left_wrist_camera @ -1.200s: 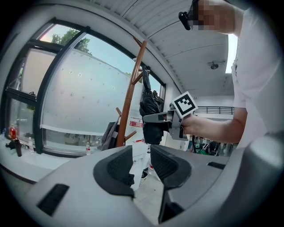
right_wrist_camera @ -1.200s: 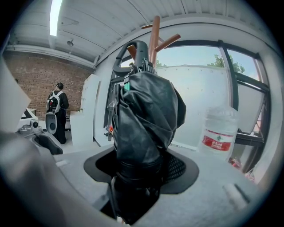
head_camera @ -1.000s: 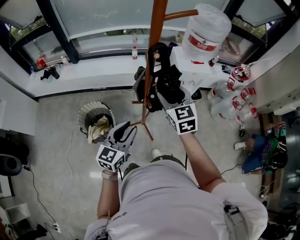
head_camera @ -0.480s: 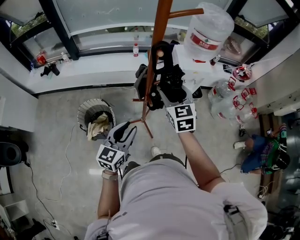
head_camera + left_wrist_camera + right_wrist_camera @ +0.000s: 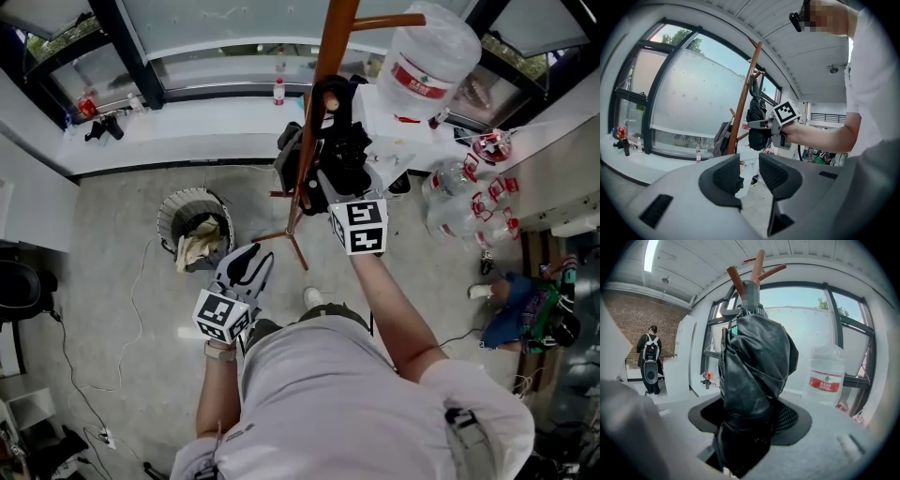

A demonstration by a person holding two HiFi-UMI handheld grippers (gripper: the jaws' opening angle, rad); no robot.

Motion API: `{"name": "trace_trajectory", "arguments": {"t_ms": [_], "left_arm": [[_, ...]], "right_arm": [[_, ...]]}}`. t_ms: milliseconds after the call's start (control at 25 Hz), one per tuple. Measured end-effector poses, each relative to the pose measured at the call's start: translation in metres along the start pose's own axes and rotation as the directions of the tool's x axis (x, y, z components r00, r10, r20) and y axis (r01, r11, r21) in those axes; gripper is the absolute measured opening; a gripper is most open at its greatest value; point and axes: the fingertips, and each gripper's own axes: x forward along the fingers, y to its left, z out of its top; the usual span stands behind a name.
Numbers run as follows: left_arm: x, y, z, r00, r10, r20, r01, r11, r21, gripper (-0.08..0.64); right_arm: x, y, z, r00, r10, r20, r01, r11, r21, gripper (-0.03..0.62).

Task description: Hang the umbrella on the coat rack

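Observation:
A brown wooden coat rack [image 5: 328, 47] stands by the window. The folded black umbrella [image 5: 342, 155] hangs right beside its pole, and my right gripper [image 5: 342, 183] is shut on the umbrella's body. In the right gripper view the umbrella [image 5: 752, 376] fills the space between the jaws. Its curved handle [image 5: 726, 305] reaches up among the rack's pegs [image 5: 759, 263]. In the left gripper view the handle [image 5: 753, 86] hooks at a peg of the rack [image 5: 743, 108]. My left gripper [image 5: 248, 265] is held low and left of the rack, its jaws slightly apart and empty.
A round bin [image 5: 194, 228] with cloths stands on the floor to the left. A large water bottle [image 5: 427, 61] stands to the right of the rack, and several more bottles [image 5: 459, 202] lie below it. A grey bag [image 5: 723, 136] hangs on the rack. A person with a backpack [image 5: 649, 362] stands far off.
My right gripper has shifted slightly toward the rack pole and a little lower, with the umbrella still in it. The left gripper has stayed in place.

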Motion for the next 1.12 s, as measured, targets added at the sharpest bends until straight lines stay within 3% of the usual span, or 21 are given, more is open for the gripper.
{"name": "trace_trajectory", "arguments": {"t_ms": [800,1000,1120], "left_arm": [[-0.003,0.004,-0.011,0.998,0.049,-0.032,-0.05,0.998,-0.034,0.109],[-0.004,0.002,-0.016,0.998,0.051,-0.036,-0.053,0.998,-0.042,0.109],[-0.003,0.0,-0.017,0.998,0.047,-0.04,-0.049,0.998,-0.042,0.109]], "right_arm": [[0.037,0.009,0.002,0.998,0.005,0.066,-0.008,0.999,0.042,0.285],[0.039,0.014,0.005,0.997,0.018,0.076,-0.021,0.999,0.031,0.35],[0.038,0.019,0.008,0.996,0.041,0.079,-0.044,0.998,0.036,0.356]]}}
